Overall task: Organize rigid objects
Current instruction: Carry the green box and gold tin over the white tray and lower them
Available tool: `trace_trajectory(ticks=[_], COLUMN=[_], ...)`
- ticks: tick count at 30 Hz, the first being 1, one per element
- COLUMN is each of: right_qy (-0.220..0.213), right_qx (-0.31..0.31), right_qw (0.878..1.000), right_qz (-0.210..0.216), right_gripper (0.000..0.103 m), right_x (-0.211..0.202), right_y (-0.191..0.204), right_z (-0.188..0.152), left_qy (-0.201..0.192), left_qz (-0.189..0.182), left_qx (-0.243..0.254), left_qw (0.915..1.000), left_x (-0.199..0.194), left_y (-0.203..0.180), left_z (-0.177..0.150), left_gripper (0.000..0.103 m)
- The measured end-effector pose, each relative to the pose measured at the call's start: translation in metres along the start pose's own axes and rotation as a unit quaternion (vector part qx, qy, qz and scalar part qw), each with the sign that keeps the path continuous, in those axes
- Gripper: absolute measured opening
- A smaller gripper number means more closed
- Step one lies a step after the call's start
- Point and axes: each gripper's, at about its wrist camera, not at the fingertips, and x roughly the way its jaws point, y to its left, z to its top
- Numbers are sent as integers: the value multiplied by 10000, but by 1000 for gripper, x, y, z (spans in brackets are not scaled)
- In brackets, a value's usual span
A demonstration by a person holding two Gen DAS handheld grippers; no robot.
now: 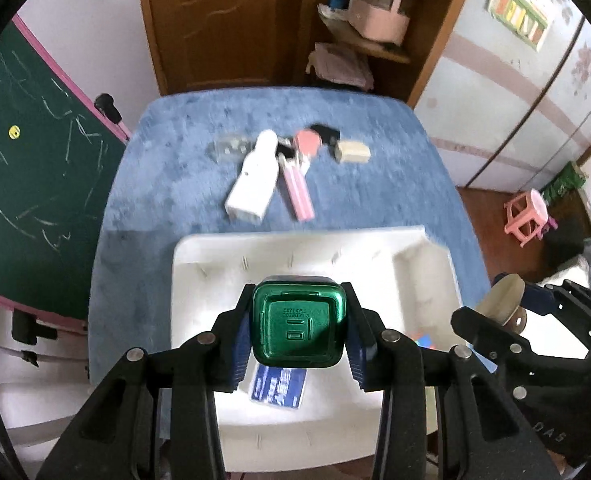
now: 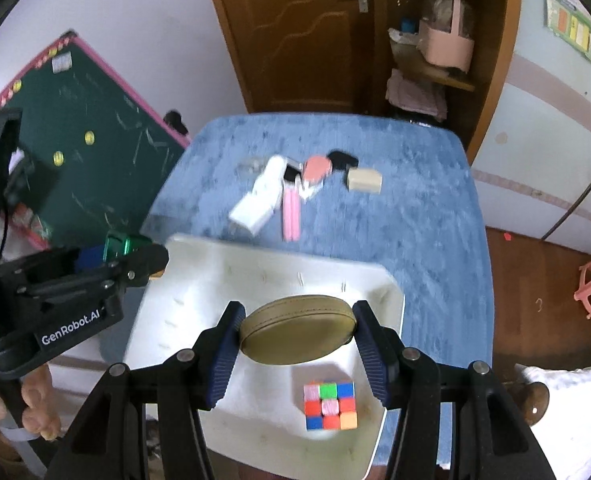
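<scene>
My left gripper point(image 1: 298, 332) is shut on a green square metallic box point(image 1: 298, 322) and holds it above the white tray point(image 1: 419, 276). A blue card point(image 1: 278, 388) lies in the tray below it. My right gripper point(image 2: 297, 344) is shut on an olive round case point(image 2: 297, 330) above the same tray point(image 2: 199, 276), over a colourful puzzle cube point(image 2: 329, 405). The left gripper shows at the left of the right wrist view point(image 2: 151, 260). Farther back on the blue cloth lie a white bottle point(image 1: 253, 176), pink sticks point(image 1: 297, 190), a pink round object point(image 1: 307, 140) and a beige block point(image 1: 353, 151).
The table with the blue cloth point(image 1: 395, 184) is small, with edges close on all sides. A green chalkboard point(image 1: 27, 168) stands at the left. A wooden door and shelf point(image 1: 335, 20) are behind. A pink stool point(image 1: 529, 214) stands on the floor at the right.
</scene>
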Motion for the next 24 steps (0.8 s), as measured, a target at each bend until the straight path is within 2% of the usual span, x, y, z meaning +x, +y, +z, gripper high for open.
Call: trace_trajectory(ticks=[9, 19, 24], right_qy=[392, 644, 917], right_qx=[-118, -226, -302], right_qw=[9991, 9973, 9950], right_qz=[-133, -282, -236], right_gripper=[56, 56, 56], right_x=[30, 46, 60], right_y=[0, -2, 1], right_z=[-43, -62, -71], left_qy=[357, 679, 855], left_qz=[155, 198, 315], left_qx=[63, 65, 170], left_qw=[9992, 9975, 9957], left_x=[27, 53, 65], left_y=[-10, -8, -8], left_z=[-37, -56, -65], left_gripper=[43, 43, 43])
